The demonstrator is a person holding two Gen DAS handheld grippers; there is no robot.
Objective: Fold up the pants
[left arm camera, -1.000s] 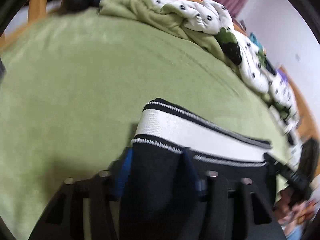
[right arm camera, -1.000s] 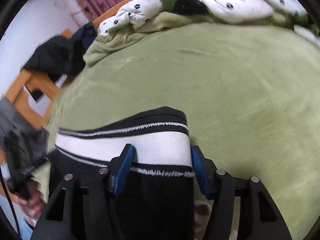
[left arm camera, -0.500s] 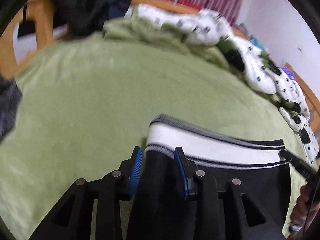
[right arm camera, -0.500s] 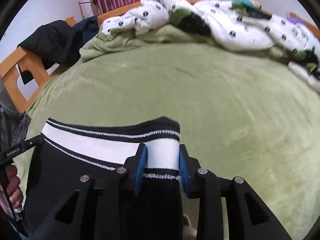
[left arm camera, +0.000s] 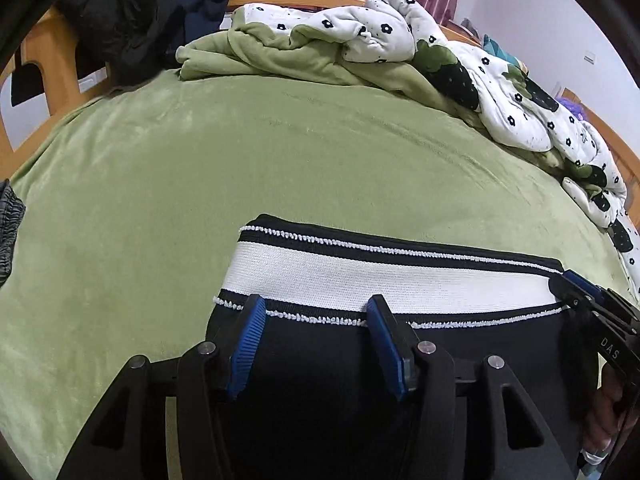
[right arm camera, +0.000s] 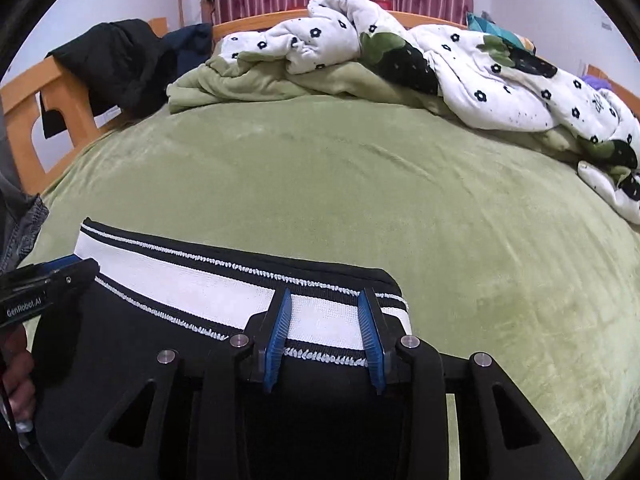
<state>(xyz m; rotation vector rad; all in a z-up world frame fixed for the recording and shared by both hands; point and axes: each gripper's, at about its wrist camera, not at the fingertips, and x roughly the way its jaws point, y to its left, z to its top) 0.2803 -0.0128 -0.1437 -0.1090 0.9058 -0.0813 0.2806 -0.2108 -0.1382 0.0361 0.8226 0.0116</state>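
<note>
Black pants [left arm camera: 320, 364] with a white, black-edged waistband [left arm camera: 400, 280] lie flat on the green bed cover, the waistband pointing toward the headboard. My left gripper [left arm camera: 316, 308] stands over the waistband's left end. Its jaws are opening, and the cloth lies between the blue pads without being pinched. My right gripper [right arm camera: 324, 300] is at the waistband's [right arm camera: 180, 280] right end, its pads close against a short stretch of the band. Each gripper also shows at the edge of the other's view: the right gripper [left arm camera: 588, 304] and the left gripper [right arm camera: 52, 280].
A green bed cover [left arm camera: 240, 160] fills the space ahead of the pants. A crumpled white flowered quilt [right arm camera: 480, 80] and a green blanket [left arm camera: 280, 56] are heaped at the headboard and down the right side. Dark jackets [right arm camera: 116, 60] hang on the wooden bed frame [right arm camera: 24, 120] at the left.
Both views have rolled to level and the waistband now lies straight between the grippers. The left jaws have spread from their narrow stance half a second ago. The right jaws narrowed and stayed narrow.
</note>
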